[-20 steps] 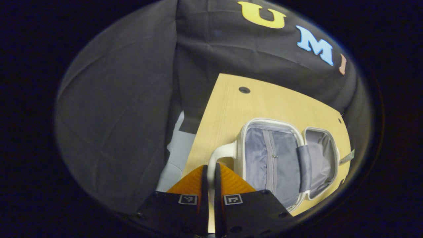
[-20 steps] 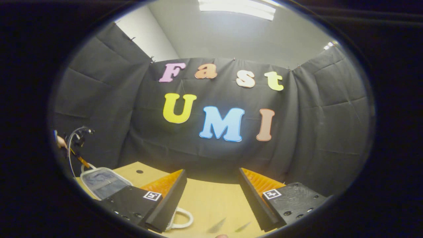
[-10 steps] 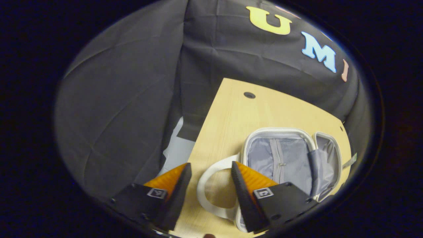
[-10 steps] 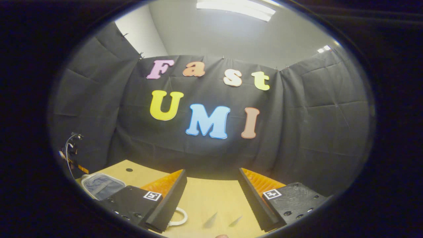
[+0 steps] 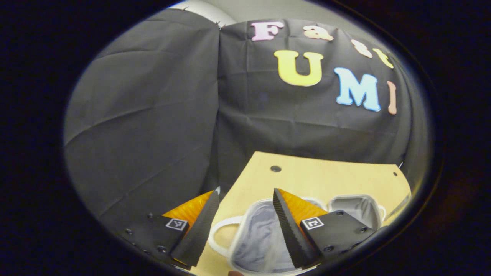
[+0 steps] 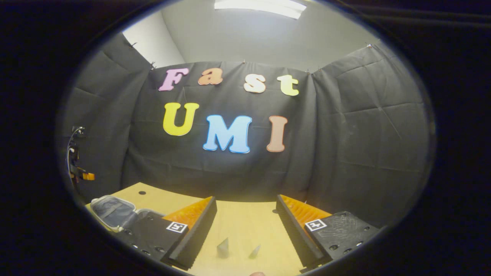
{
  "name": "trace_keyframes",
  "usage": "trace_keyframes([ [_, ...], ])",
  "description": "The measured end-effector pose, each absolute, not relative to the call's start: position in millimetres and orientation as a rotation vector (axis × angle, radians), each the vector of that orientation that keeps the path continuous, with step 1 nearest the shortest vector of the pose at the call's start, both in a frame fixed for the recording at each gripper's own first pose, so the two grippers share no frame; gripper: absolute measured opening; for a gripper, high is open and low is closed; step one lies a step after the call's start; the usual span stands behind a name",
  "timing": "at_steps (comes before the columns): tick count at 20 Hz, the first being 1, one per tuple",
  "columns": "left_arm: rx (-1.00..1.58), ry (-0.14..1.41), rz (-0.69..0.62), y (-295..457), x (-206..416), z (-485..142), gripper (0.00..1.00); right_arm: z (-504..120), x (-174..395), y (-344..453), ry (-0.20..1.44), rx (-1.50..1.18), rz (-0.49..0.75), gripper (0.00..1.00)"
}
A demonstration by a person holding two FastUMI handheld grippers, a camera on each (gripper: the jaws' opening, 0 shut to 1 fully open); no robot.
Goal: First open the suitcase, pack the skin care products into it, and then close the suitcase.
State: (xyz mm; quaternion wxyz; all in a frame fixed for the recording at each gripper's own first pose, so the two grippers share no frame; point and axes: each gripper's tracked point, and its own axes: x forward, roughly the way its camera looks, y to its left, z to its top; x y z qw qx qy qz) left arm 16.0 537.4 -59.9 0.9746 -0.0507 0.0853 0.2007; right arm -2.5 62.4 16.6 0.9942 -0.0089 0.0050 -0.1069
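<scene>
Suitcase [image 5: 264,234] lying wide open on the wooden table [image 5: 326,180], grey lining up, second half [image 5: 355,207] flopped out beside it. White handle loop [image 5: 220,237] sticking out toward the table's near-left edge. So step one looks done, judging by how it lies.

Left gripper [image 5: 245,230] hanging just above the case with fingers well apart, nothing between them but air. One finger over the bare table by the handle, the other over the lined half. Not touching anything, far as can be told.

Right gripper [image 6: 245,234] over bare tabletop, also spread wide and empty. Same open suitcase [image 6: 111,211] off at the left edge of the right gripper view, well apart from it. Two small pale pointed things [image 6: 223,247] on the wood between its fingers, too small and blurry to say what. Could be tube tips, could be reflections, honestly can't tell.

Probably sitting right at the switch from opening to packing. Next move would call for finding the skin care products, getting one gripper around a bottle or tube squarely, then carrying it over to the lined half. Worth keeping clear of the handle loop on the way
</scene>
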Motion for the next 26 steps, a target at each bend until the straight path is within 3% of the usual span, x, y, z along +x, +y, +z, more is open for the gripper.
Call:
trace_keyframes([
  [6,-0.052,-0.071,0.190,329.8,47.9,-3.7,0.92,1.2,-3.3,29.3,0.041,0.004,-0.199,0.95],
  [11,-0.093,-0.131,0.028,191.7,86.6,1.6,0.90,-4.3,-3.0,-0.1,0.047,0.017,-0.178,0.95],
  [19,-0.055,-0.119,-0.116,22.5,119.7,-45.0,0.91,-29.9,7.4,-34.7,0.086,0.046,-0.117,0.95],
  [26,0.027,-0.062,-0.229,-78.7,144.8,-139.2,0.91,-49.4,15.2,-54.3,0.109,0.026,-0.081,0.95],
])
